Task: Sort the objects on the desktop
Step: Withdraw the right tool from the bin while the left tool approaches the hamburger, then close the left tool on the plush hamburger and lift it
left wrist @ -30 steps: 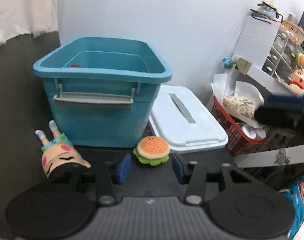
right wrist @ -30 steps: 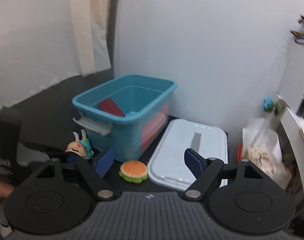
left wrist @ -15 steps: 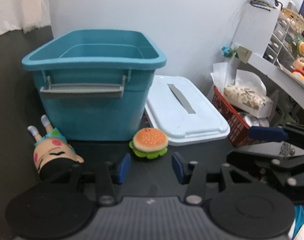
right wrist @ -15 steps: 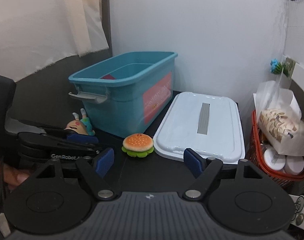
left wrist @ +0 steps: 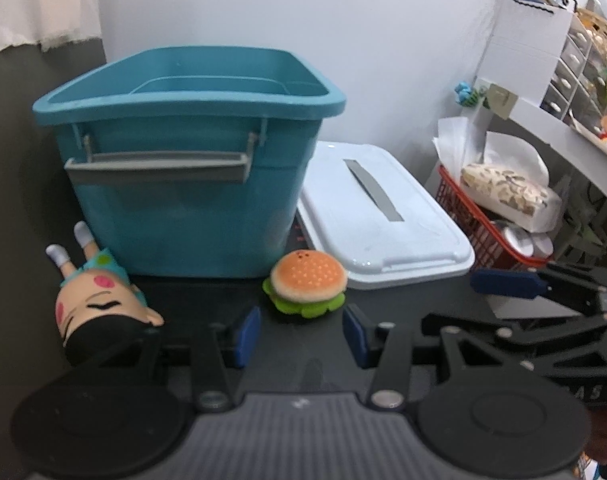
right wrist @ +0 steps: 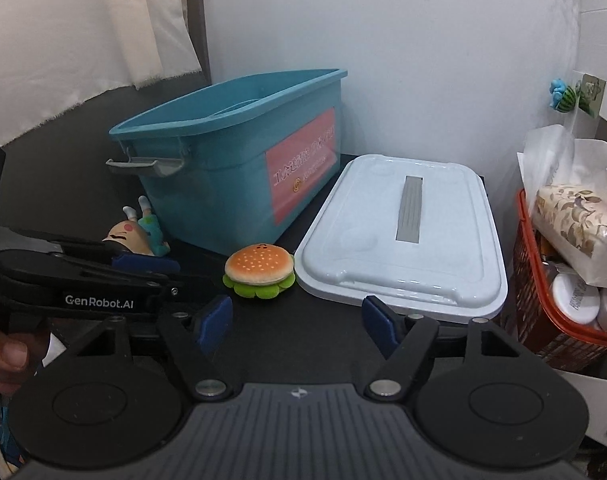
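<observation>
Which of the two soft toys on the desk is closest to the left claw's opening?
The burger, right ahead of the open left claw. The doll lies upside down off to its left side by the bin.

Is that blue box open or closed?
Open. The teal bin has no lid on; its white lid lies flat on the table beside it.

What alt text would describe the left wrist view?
The open left hand-held gripper faces a plush hamburger lying before a teal storage bin. A white lid lies right of the bin; a doll lies left.
</observation>
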`<control>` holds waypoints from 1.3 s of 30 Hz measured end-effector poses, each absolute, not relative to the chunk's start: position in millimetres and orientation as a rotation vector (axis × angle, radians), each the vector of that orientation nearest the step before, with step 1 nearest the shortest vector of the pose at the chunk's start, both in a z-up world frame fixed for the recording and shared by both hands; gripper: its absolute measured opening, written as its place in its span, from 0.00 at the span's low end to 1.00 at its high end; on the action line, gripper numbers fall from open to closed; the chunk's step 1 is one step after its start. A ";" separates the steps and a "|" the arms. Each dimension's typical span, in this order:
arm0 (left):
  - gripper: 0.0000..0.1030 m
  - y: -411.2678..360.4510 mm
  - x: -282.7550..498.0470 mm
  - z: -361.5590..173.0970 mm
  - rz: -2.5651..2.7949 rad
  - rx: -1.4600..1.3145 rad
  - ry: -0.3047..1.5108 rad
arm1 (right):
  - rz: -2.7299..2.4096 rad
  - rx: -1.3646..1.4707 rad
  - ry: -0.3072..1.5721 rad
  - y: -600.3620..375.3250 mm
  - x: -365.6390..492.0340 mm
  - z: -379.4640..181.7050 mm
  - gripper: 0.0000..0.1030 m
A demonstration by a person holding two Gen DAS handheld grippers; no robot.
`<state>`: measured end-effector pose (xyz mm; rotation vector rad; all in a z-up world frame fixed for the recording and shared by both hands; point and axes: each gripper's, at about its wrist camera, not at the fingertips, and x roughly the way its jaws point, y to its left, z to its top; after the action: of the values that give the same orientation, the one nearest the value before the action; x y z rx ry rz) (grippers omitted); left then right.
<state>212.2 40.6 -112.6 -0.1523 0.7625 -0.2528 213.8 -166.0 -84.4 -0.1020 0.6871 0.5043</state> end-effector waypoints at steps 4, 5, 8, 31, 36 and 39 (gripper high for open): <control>0.48 36.9 219.2 -115.4 -0.248 -0.152 0.762 | 0.469 -0.114 0.711 -164.7 216.8 -83.5 0.73; 0.48 36.0 220.9 -116.1 -0.247 -0.152 0.761 | 0.461 -0.113 0.723 -165.5 217.4 -83.5 0.73; 0.48 32.6 227.3 -117.8 -0.244 -0.153 0.755 | 0.430 -0.113 0.755 -169.1 218.9 -84.7 0.73; 0.51 20.1 250.2 -140.1 -0.210 -0.167 0.773 | 0.413 -0.088 0.778 -177.7 222.0 -86.4 0.73; 0.52 19.6 250.6 -142.8 -0.214 -0.167 0.766 | 0.411 -0.092 0.770 -176.5 222.2 -87.1 0.73; 0.50 22.0 248.5 -141.4 -0.224 -0.177 0.754 | 0.418 -0.087 0.759 -177.0 222.2 -87.0 0.70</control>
<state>248.5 22.0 -141.4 -0.1771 0.7539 -0.2237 222.2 -177.0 -87.0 -0.0867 0.7591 0.4180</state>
